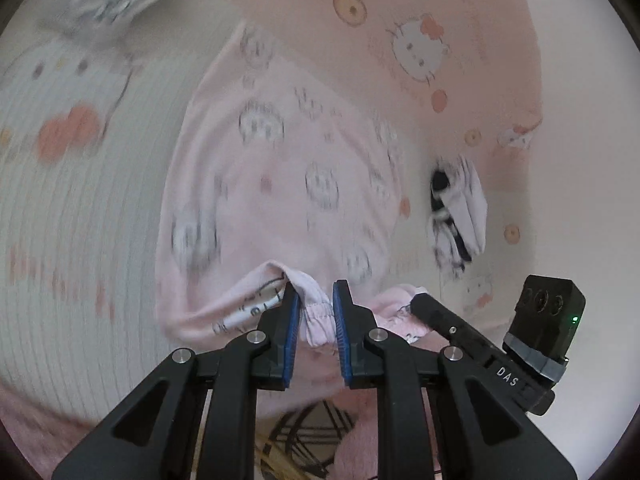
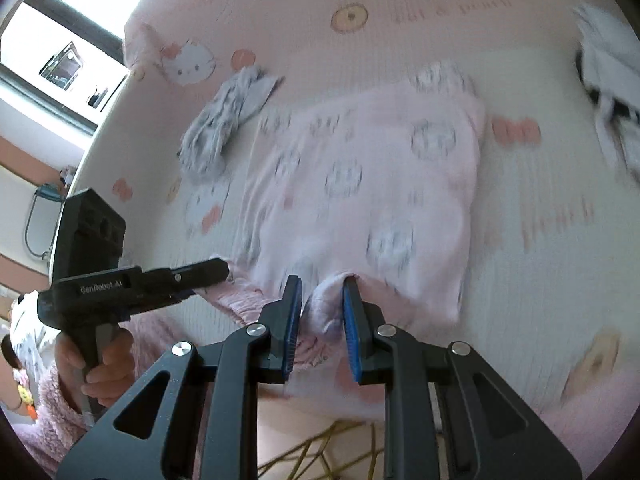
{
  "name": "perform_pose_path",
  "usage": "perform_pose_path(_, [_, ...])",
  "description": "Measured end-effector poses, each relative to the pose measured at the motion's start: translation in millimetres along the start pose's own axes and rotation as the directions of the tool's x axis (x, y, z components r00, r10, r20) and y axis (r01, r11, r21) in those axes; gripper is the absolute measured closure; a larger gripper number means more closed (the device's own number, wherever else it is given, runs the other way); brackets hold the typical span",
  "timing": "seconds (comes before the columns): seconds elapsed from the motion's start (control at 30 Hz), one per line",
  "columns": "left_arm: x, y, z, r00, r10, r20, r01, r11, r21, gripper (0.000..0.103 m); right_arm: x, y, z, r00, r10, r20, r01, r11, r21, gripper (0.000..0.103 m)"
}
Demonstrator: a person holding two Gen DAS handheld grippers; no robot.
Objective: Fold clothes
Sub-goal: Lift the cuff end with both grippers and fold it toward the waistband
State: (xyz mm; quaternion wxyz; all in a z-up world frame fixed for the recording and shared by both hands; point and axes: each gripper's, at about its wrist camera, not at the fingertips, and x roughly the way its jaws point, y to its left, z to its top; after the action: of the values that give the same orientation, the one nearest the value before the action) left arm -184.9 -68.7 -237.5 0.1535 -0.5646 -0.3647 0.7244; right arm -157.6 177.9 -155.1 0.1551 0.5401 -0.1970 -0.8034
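The left gripper (image 1: 314,316) pinches a bunched bit of elastic hem of the pink garment (image 1: 280,184), its blue pads pressed onto the cloth. The right gripper (image 2: 322,312) likewise clamps a gathered fold of the same hem. The garment, pale pink with a repeated cat-face print, lies spread over the bed (image 2: 540,240), its near edge lifted at the bed's front rim and the rest stretching away flat.

Judging by the two holds on one edge, the step in hand is a fold carrying that hem across the body of the garment; the blur suggests motion. The next move calls for both ends travelling level, so the crease runs straight, and letting go only once the edges meet.

Beyond the garment's far left corner lies a crumpled grey cloth (image 2: 224,120); off its right side lies a white and black piece (image 1: 456,216).
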Motion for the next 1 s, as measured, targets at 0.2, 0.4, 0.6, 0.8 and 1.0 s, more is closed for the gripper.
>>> perform_pose_path(0.2, [21,15,46,0.999,0.028,0.033,-0.030,0.998,0.054,0.060,43,-23,41,0.995,-0.095,0.016,0.095,0.995,0.010,0.069])
perform_pose_path(0.4, [-5,0,36,0.969,0.152,0.193,-0.203,0.938,0.280,0.055,36,-25,42,0.975,-0.194,0.112,0.197,0.980,-0.017,0.050])
perform_pose_path(0.6, [24,-20,13,0.937,0.298,0.181,-0.348,0.795,0.497,0.055,30,10,30,0.864,-0.428,0.265,0.498,0.802,-0.330,0.019])
perform_pose_path(0.8, [46,-14,18,0.932,0.329,0.152,-0.361,0.800,0.480,0.055,54,11,32,0.909,-0.380,0.170,0.416,0.824,-0.385,0.019])
perform_pose_path(1.0, [43,-18,21,0.940,0.282,0.193,-0.341,0.807,0.482,0.076,75,7,43,0.944,-0.311,0.114,0.331,0.874,-0.356,0.047])
